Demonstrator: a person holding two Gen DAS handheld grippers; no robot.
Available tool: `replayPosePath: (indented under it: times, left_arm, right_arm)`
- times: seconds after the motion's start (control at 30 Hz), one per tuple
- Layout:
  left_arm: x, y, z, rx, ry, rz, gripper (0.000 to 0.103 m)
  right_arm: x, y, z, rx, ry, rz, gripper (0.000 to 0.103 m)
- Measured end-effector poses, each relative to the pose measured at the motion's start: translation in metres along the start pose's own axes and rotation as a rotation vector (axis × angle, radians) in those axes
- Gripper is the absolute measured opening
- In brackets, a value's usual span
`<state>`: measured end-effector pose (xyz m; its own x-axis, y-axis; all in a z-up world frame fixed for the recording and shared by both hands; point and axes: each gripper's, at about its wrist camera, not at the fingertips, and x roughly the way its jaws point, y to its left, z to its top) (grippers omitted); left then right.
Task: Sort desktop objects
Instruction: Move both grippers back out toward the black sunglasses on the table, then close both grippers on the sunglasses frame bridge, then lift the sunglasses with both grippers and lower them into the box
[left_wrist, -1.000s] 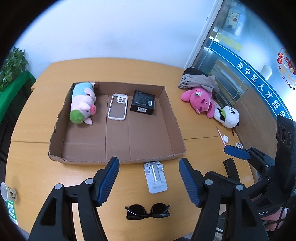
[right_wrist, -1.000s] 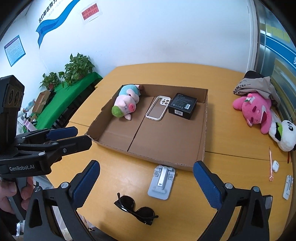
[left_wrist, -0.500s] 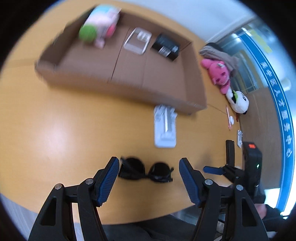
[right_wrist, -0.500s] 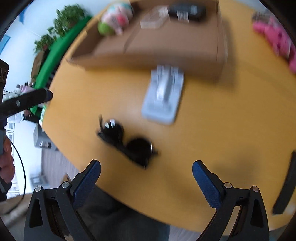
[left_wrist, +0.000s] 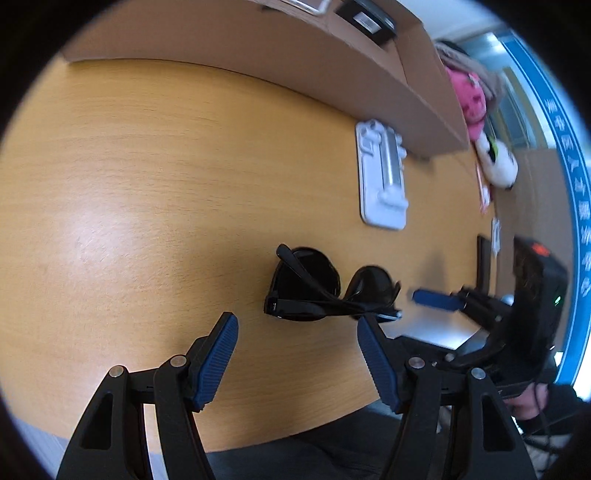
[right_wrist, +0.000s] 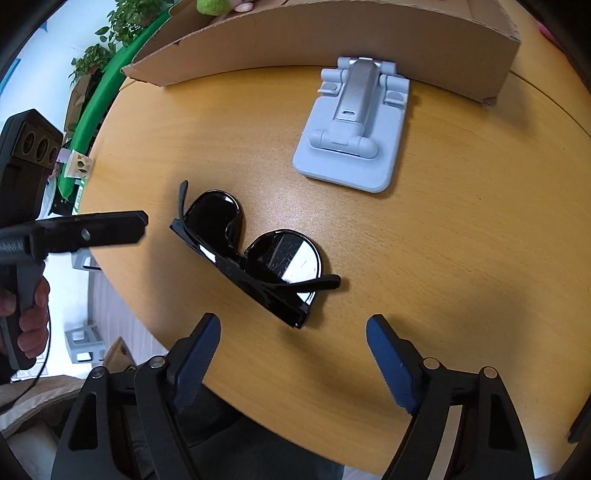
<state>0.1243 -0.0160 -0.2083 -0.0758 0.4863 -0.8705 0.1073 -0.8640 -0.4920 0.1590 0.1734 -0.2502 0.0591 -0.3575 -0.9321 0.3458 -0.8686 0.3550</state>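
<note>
Folded black sunglasses (left_wrist: 325, 288) (right_wrist: 255, 254) lie on the wooden table near its front edge. My left gripper (left_wrist: 297, 334) is open, just in front of them with the jaws wide on either side. My right gripper (right_wrist: 293, 343) is open too, low over the table just short of the glasses. A grey phone stand (left_wrist: 382, 177) (right_wrist: 354, 122) lies flat beyond the glasses, against the cardboard tray (left_wrist: 295, 59) (right_wrist: 332, 33). The right gripper's blue finger shows in the left wrist view (left_wrist: 436, 300); the left gripper's finger shows in the right wrist view (right_wrist: 92, 232).
A black box (left_wrist: 365, 22) lies in the tray. A pink plush (left_wrist: 471, 103) and a panda plush (left_wrist: 496, 164) lie at the right. A paper cup (right_wrist: 79, 164) stands at the table's left edge, with plants (right_wrist: 99, 59) beyond.
Both grippers have dropped down and tilted toward the table, closing in on the sunglasses, which now fill the middle of both views. Both stay open.
</note>
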Motion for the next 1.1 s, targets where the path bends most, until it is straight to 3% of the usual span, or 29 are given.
replayPosePath:
  times: [0.07, 0.2, 0.27, 0.47, 0.5, 0.53, 0.9, 1.1]
  left_arm:
    - [0.006, -0.003, 0.001, 0.036, 0.003, -0.005, 0.067]
    - [0.024, 0.001, 0.008, 0.035, 0.029, -0.020, 0.060]
    - [0.024, 0.002, 0.010, 0.032, 0.015, -0.055, 0.056]
    - [0.019, 0.004, 0.009, 0.042, -0.005, -0.065, 0.052]
    - [0.018, 0.003, 0.008, 0.054, -0.005, -0.058, 0.045]
    - [0.017, 0.002, 0.008, 0.065, -0.004, -0.046, 0.044]
    - [-0.008, -0.008, 0.007, 0.107, -0.049, -0.034, 0.044]
    - [-0.054, -0.026, 0.011, 0.135, -0.164, -0.029, 0.044]
  right_arm:
    - [0.002, 0.002, 0.002, -0.009, -0.014, -0.017, 0.084]
    - [0.012, 0.002, 0.010, -0.021, -0.009, -0.037, 0.070]
    - [0.014, 0.003, 0.013, -0.031, -0.015, -0.042, 0.066]
    - [0.012, 0.000, 0.012, -0.039, -0.011, -0.073, 0.051]
    - [0.011, 0.000, 0.011, -0.037, -0.011, -0.074, 0.042]
    - [0.010, 0.000, 0.011, -0.031, -0.012, -0.073, 0.026]
    - [-0.020, -0.002, 0.012, -0.037, -0.083, -0.058, 0.026]
    - [-0.059, 0.013, 0.019, -0.051, -0.174, -0.053, 0.026]
